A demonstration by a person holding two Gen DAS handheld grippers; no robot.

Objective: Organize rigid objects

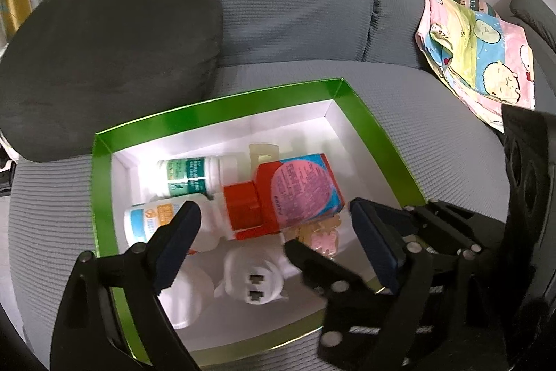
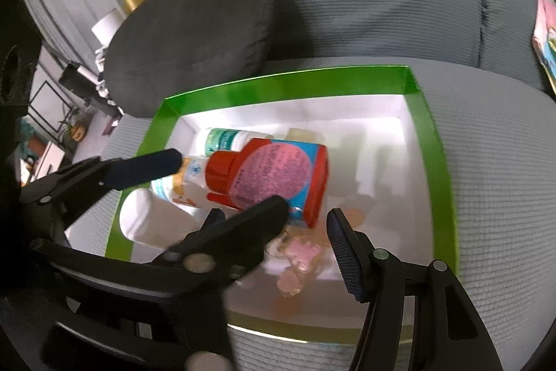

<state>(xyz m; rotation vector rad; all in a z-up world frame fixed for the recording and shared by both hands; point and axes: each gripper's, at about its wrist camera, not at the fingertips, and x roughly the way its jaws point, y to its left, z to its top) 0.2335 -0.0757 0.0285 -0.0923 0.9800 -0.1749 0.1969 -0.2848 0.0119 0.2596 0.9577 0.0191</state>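
A green-rimmed box (image 1: 365, 127) with a white inside is sitting on a grey sofa (image 1: 295, 9), with a dark cushion (image 1: 104, 51) lying just far-left of it and a cartoon-printed cloth (image 1: 479, 51) draped at the far right.

Inside the box, a red-capped bottle (image 1: 288, 193) is lying on its side across the middle, its cap pointing left. Its round pink label on blue is carrying small print that is too blurred to read. Beyond it, a white bottle with a green label (image 1: 187, 178) is lying against the far-left wall; its writing is also unreadable. Just near of that one, a white bottle with a blue and orange label (image 1: 149, 221) is lying at the left side, text illegible. A white plug adapter (image 1: 252, 277) is resting near the front, and pink and amber clips (image 1: 321, 237) are lying just right of it, beside the red-capped bottle. A pale clip (image 1: 262, 153) is showing behind the red-capped bottle.

The left claw (image 1: 274, 221) is hanging released over the box, fingers well apart on either side of the red-capped bottle and not pressing on it. The right claw (image 2: 307, 218) is hovering over the near part of the box, released too, its fingers apart above the pink clips with nothing gripped.
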